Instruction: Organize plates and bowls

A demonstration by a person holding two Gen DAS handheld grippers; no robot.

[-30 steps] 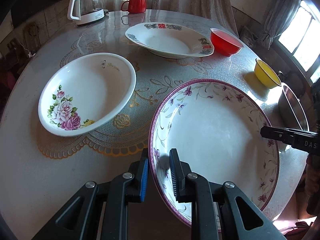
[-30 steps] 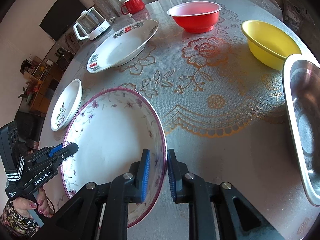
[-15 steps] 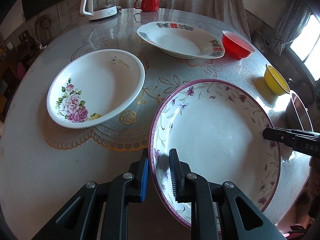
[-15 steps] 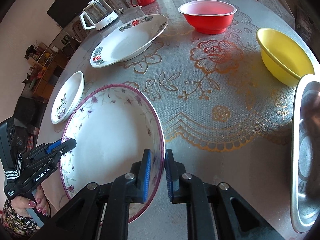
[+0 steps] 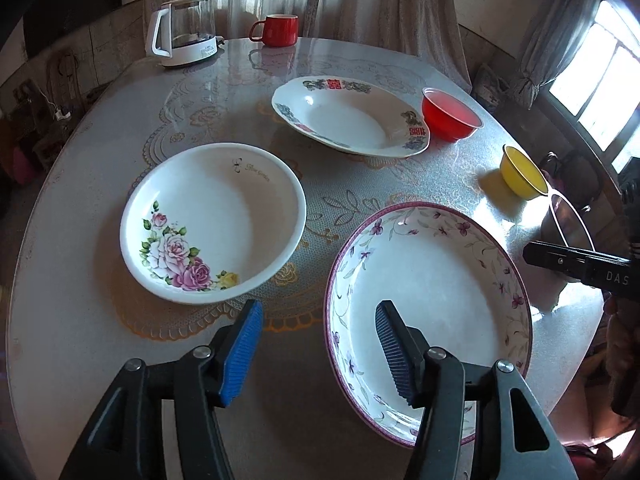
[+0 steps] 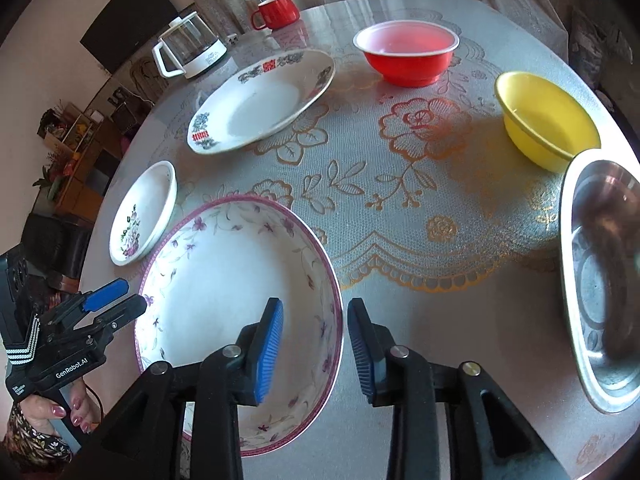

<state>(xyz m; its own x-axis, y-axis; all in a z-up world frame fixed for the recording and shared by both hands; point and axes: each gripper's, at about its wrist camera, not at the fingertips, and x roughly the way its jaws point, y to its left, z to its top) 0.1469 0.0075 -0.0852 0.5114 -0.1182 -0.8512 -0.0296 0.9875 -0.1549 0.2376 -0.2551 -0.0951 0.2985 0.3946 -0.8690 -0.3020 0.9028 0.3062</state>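
Observation:
A large purple-rimmed floral plate (image 5: 432, 304) rests on the round table near its front edge; it also shows in the right wrist view (image 6: 236, 292). My left gripper (image 5: 318, 344) is open, its jaws straddling the plate's left rim without touching. My right gripper (image 6: 314, 346) is open, its jaws straddling the plate's right rim. A white rose plate (image 5: 212, 220) lies to the left, also seen in the right wrist view (image 6: 142, 214). A white plate with red marks (image 5: 348, 120) lies farther back and shows in the right wrist view (image 6: 260, 100).
A red bowl (image 6: 406, 54), a yellow bowl (image 6: 544, 120) and a steel basin (image 6: 604, 276) sit on the right side. A glass kettle (image 5: 182, 36) and a red mug (image 5: 278, 30) stand at the far edge. The table (image 6: 400, 184) carries a lace cloth.
Both grippers were shut on the purple-rimmed plate's rim; both have opened and let it go. The plate now lies lower and flat on the table.

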